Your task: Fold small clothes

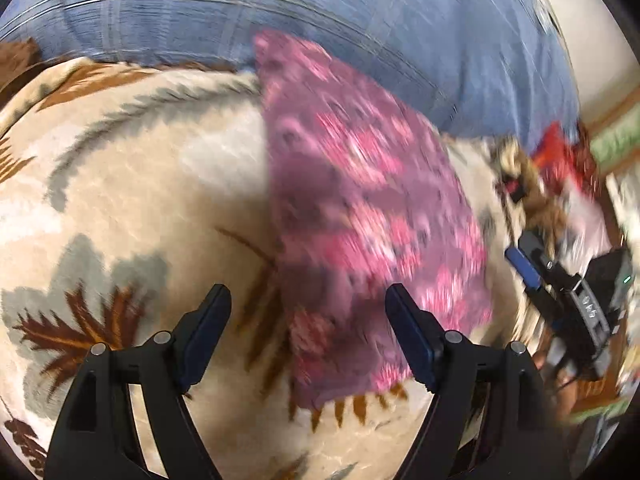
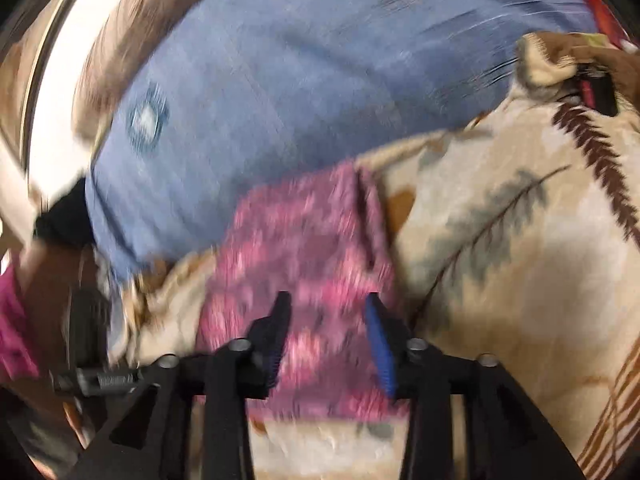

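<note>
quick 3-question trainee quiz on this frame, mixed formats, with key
1. True or false: the left claw is gripping the pink patterned garment.
2. What does the garment lie on? A) bare wooden floor B) cream leaf-print blanket C) metal tray
3. Fill in: behind the garment lies a ____ checked cloth.

Key:
1. False. Its jaws stand open with nothing pinched; the right claw is open above the garment too.
2. B
3. blue

Black left claw (image 1: 308, 296) frame, silver screws, blue-padded fingers (image 1: 416, 344).
</note>
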